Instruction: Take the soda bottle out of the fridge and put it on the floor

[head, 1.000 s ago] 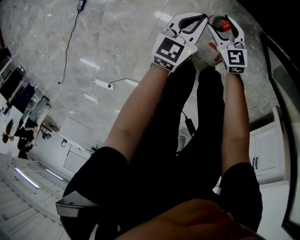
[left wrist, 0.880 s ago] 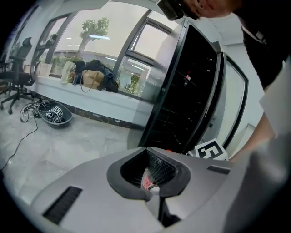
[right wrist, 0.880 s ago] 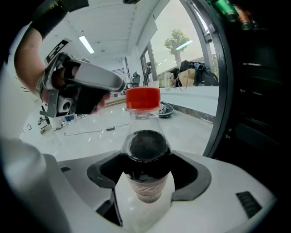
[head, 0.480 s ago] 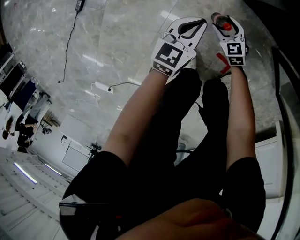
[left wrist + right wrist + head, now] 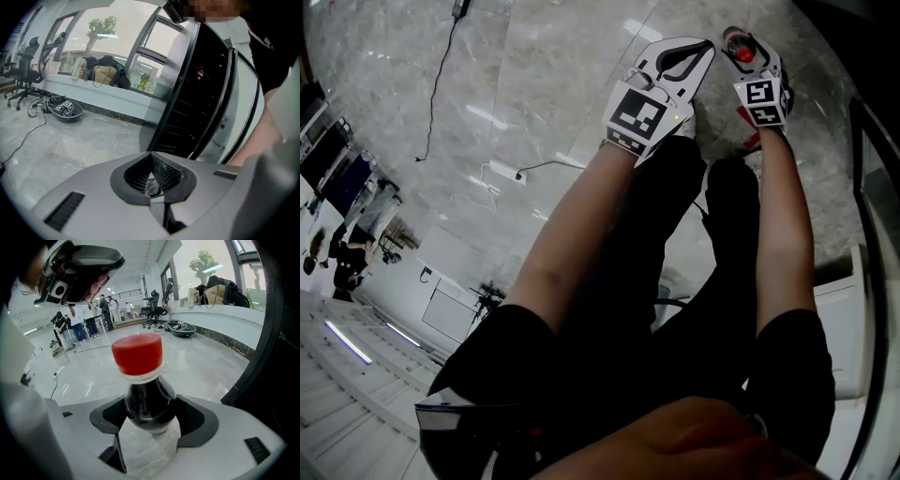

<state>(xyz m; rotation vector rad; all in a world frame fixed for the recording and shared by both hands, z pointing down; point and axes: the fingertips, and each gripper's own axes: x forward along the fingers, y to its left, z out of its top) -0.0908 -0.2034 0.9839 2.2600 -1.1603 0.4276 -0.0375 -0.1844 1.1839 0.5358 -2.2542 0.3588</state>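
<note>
- Gripping the soda bottle [image 5: 140, 399] at its dark shoulder, just under the red cap [image 5: 138, 355], with the right gripper [image 5: 748, 49]; both pads pressed hard against it.
- Taking hold that high to let the body hang straight down, cap up, ready to go base-first onto the floor [image 5: 534, 94].
- Holding it out ahead of the legs over open marble, already outside the fridge [image 5: 197, 93], with the dark front of that standing close by at the side.
- Cannot tell from above whether the base touches the floor or hangs just over it; hidden beneath the gripper.
- Clenched on nothing at the left gripper [image 5: 152, 180]: pads met, only floor and fridge beyond them.
- Raised just beside the right one, taking none of the load.
- Judged close to finished: only setting down and letting go left.
</note>
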